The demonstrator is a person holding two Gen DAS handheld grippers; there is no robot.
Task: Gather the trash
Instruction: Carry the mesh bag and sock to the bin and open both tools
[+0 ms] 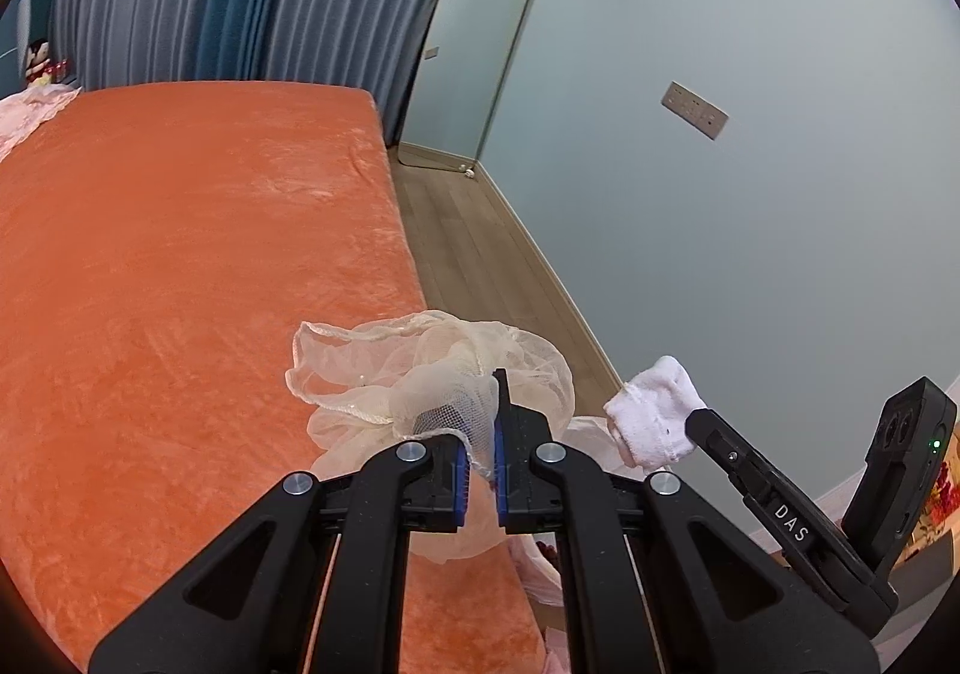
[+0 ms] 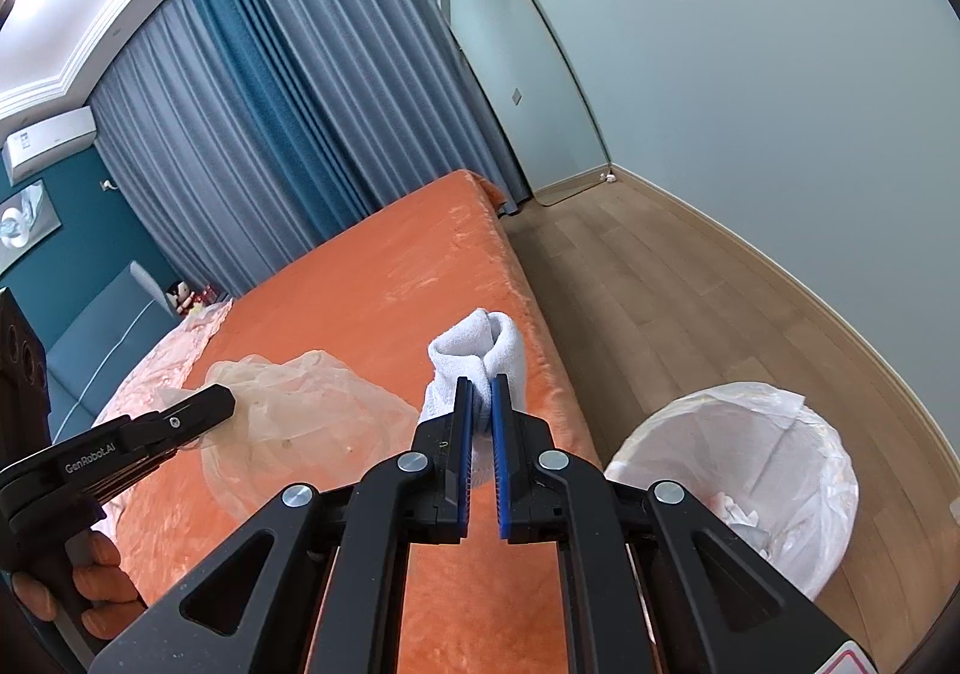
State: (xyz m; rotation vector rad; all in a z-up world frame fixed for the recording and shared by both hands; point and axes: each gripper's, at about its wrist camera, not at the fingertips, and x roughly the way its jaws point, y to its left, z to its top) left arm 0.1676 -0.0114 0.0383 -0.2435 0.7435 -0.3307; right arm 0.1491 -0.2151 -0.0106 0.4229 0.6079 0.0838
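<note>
The orange plush bed cover point(image 2: 372, 278) ends at a right edge, beyond which bare wooden floor point(image 2: 672, 290) runs open to the pale wall. Only the right wrist view shows the white plastic-lined waste bin point(image 2: 798, 470) standing on that floor, near right of the bed edge. The left gripper point(image 1: 495, 422) pinches a crumpled cream mesh net point(image 1: 432, 374) above the cover. The right gripper point(image 2: 481, 410) is clamped on a white towelling sock point(image 2: 480, 344), held up left of the bin.
</note>
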